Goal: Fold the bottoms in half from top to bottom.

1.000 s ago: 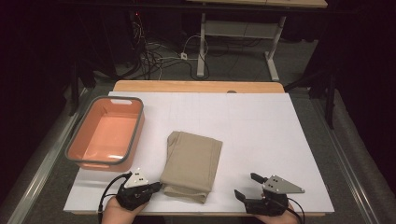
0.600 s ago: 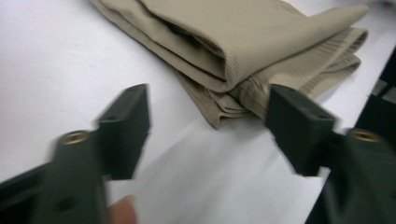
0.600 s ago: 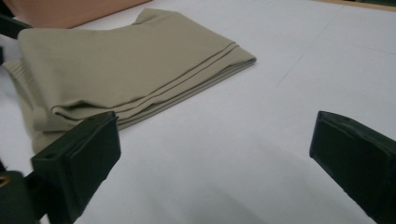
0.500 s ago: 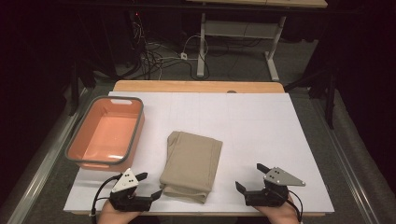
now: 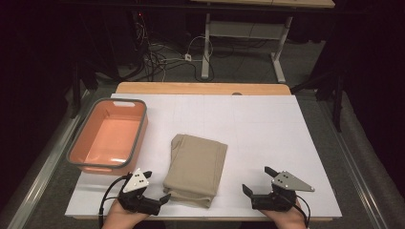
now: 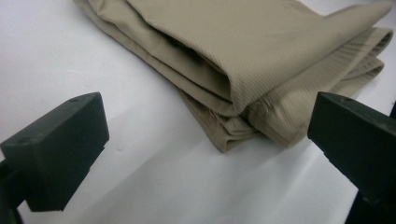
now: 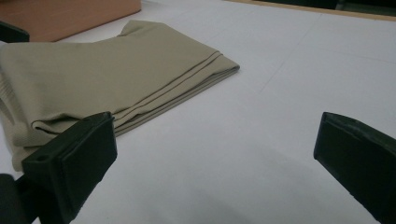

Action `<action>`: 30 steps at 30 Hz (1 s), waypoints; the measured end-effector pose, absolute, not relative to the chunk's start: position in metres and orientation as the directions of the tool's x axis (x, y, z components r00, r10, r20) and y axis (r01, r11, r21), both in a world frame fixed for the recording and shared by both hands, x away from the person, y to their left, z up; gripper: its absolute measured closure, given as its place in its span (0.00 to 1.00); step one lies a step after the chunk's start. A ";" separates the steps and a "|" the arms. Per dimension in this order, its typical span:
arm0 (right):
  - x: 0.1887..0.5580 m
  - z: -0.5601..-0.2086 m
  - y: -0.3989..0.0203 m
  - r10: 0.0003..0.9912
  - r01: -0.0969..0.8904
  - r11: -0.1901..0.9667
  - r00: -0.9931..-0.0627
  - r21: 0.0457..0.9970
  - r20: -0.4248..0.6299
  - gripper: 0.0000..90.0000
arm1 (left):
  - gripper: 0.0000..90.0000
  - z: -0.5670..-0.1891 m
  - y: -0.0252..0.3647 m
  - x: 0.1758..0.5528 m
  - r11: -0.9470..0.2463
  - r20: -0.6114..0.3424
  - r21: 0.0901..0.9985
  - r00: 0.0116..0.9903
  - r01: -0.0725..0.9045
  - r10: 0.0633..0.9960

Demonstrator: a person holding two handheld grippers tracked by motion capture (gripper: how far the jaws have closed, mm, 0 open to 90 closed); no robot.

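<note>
The left gripper (image 5: 154, 190) is held at the near edge of the table (image 5: 267, 129), its jaws spread wide after having just been opening, with nothing between them. In the left gripper view the near corner of the folded cloth (image 6: 243, 70) is seen just ahead of the jaws, clear of both. The right gripper (image 5: 257, 180) is likewise held fully open and empty, well apart from the cloth on the bare white surface; in the right gripper view the cloth (image 7: 107, 84) is seen off to one side.

The folded cloth (image 5: 196, 168), beige and rectangular, is laid flat near the middle of the table's near half, between the two grippers and closer to the left one. Its long axis is run from the near edge away toward the far side, tilted slightly, so that the far end is turned a little to the right. An orange tub (image 5: 138, 138) is stood just beside it to the left, not touching.

Several loose layers are shown at the near corner. If only the top layers are pinched there, the fold is likely to be pulled open. If the cloth is lifted from one side alone, it may sag and unfold, or be dragged against the tub.
</note>
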State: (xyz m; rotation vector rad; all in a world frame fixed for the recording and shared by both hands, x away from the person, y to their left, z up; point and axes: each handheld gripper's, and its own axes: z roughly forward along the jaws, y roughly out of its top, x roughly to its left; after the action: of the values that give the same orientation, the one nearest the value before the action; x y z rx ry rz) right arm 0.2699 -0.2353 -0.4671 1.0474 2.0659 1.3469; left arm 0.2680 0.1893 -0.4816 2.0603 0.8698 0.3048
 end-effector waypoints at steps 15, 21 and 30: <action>0.277 -0.470 -0.232 0.793 0.359 0.211 -0.607 0.909 0.056 0.00 | 0.00 -0.486 0.183 0.269 -0.491 -0.039 0.704 0.718 0.514 0.695; 0.281 -0.471 -0.230 0.790 0.359 0.222 -0.611 0.907 0.048 0.00 | 0.00 -0.487 0.180 0.267 -0.526 -0.005 0.676 0.716 0.516 0.698; 0.280 -0.476 -0.226 0.785 0.365 0.248 -0.618 0.897 0.034 0.00 | 0.00 -0.489 0.179 0.266 -0.531 -0.022 0.636 0.701 0.560 0.713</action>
State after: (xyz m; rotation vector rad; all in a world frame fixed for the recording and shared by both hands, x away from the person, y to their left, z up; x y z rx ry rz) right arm 0.2802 -0.2265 -0.4763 1.0480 2.1025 1.3352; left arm 0.2661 0.1794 -0.4892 2.2821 0.9667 0.3190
